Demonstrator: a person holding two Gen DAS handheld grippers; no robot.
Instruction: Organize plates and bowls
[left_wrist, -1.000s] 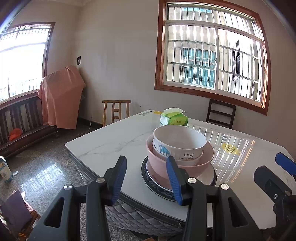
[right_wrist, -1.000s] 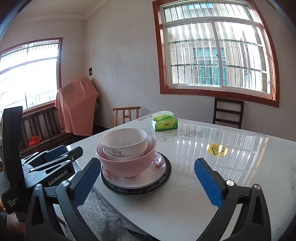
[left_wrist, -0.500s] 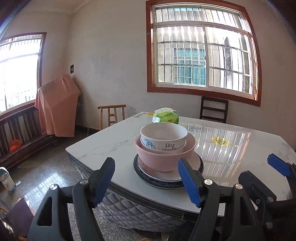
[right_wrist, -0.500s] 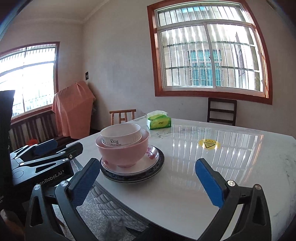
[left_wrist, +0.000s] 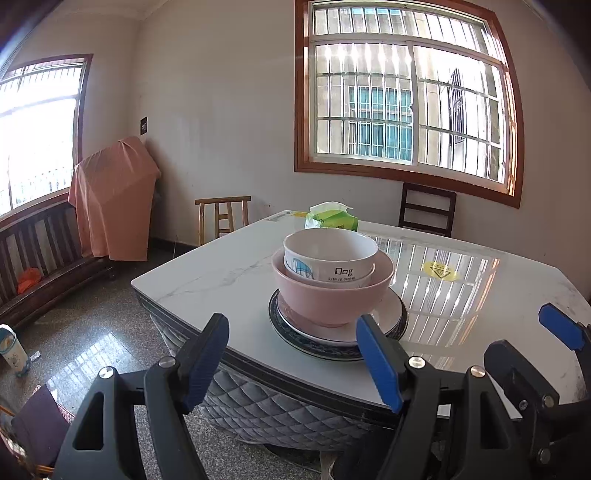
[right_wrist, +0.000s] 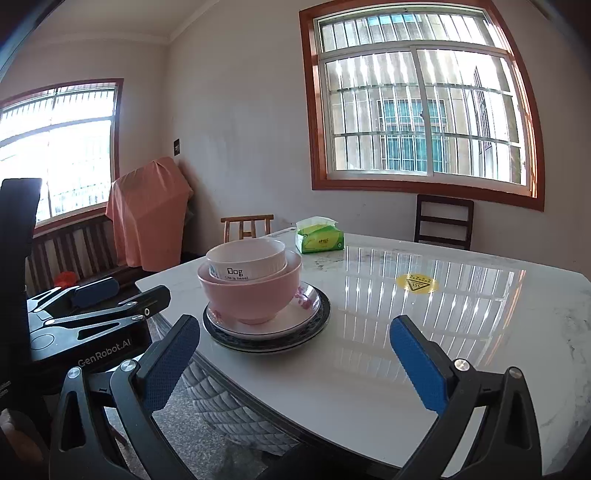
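On the near corner of a white marble table (left_wrist: 221, 273) stands one stack. A white bowl (left_wrist: 328, 254) printed "Dog" sits in a pink bowl (left_wrist: 332, 299), on a white plate (left_wrist: 391, 314), on a blue-rimmed plate (left_wrist: 314, 345). My left gripper (left_wrist: 291, 358) is open and empty, just short of the table edge in front of the stack. From the right wrist the same white bowl (right_wrist: 245, 258) and pink bowl (right_wrist: 251, 295) lie ahead to the left. My right gripper (right_wrist: 291, 365) is wide open and empty over the table edge.
A green tissue pack (left_wrist: 332, 219) lies at the far side of the table and a yellow warning sticker (left_wrist: 439, 271) on its top. Beyond the table stand a dark chair (left_wrist: 428, 214) and a wooden stool (left_wrist: 221, 218). An orange cloth (left_wrist: 110, 206) drapes something by the left wall.
My left gripper's jaws have spread from narrow to wide. Both grippers have drawn back a little from the stack, which has not moved.
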